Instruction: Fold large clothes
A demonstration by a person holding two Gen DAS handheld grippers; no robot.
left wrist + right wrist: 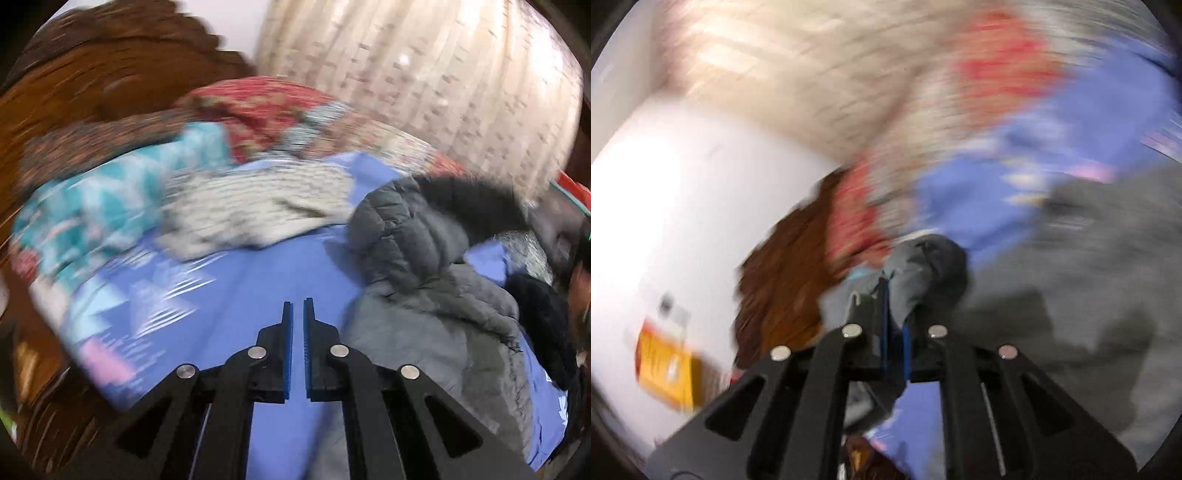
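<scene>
A grey quilted puffer jacket [417, 266] with a dark fur-trimmed hood lies crumpled on the right of a blue patterned bed sheet [236, 280]. My left gripper [298, 306] hangs above the sheet just left of the jacket, its jaws nearly together with nothing between them. In the blurred right wrist view, my right gripper [894, 295] is shut on a bunched fold of the grey jacket [923, 266], lifted off the bed. More of the jacket spreads at the right.
A striped cream garment [255, 203] and a teal patterned cloth [107, 210] lie at the back of the bed, with red patterned bedding [258, 110] behind. A wooden headboard [92, 74] stands on the left, a beige curtain [424, 74] behind. A white wall [683, 184] shows in the right wrist view.
</scene>
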